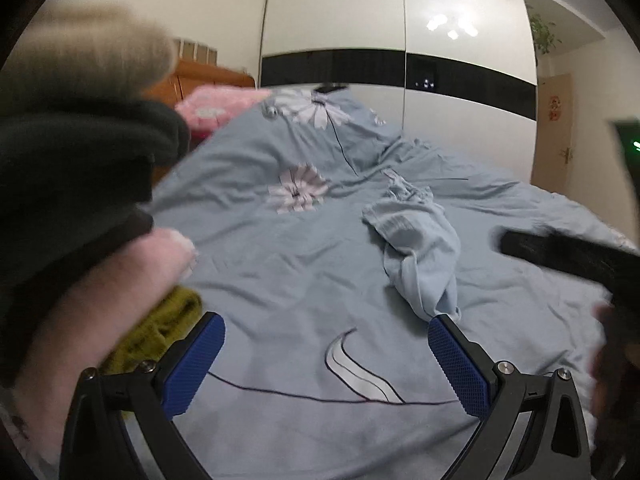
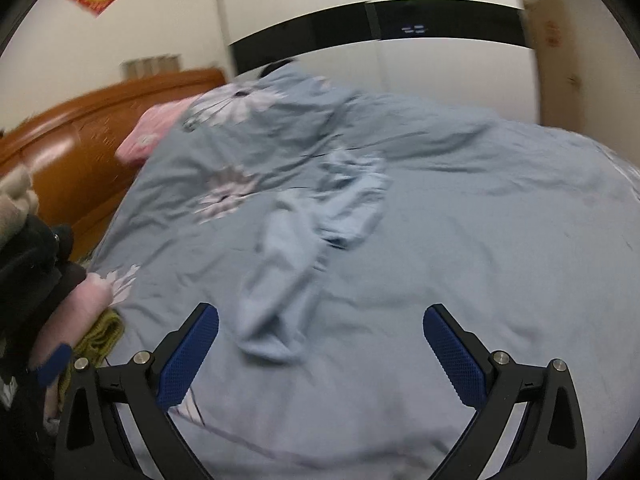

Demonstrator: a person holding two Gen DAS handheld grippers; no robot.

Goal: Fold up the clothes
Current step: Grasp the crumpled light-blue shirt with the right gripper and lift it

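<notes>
A: Where is the garment?

B: The pale blue garment (image 1: 416, 248) lies crumpled on the bedspread (image 1: 280, 280), ahead of the left gripper (image 1: 326, 360); its near end sits just beyond the right-hand finger (image 1: 460, 364); nothing touches it.

A: And from the right gripper?

B: The right gripper (image 2: 320, 354) has the garment (image 2: 312, 248) ahead and slightly to the left, its near end between the fingertips and a little past them; that view is blurred, so folds are hard to read.

A: How do the grippers stand?

B: Both are spread wide with nothing between the blue pads (image 2: 188, 356); both hover over the bedspread (image 2: 460, 220).

A: What else is close?

B: Left of the left gripper is a pile of clothes (image 1: 72, 184): beige on top, then dark, pink, and olive at the bottom beside the left finger; in the right wrist view the same pile (image 2: 44, 280) sits at far left; to the left gripper's right, a blurred dark shape (image 1: 572, 252), which looks like the other gripper; a pink pillow (image 1: 216, 104) and a white wardrobe (image 1: 400, 40) lie far ahead.
</notes>
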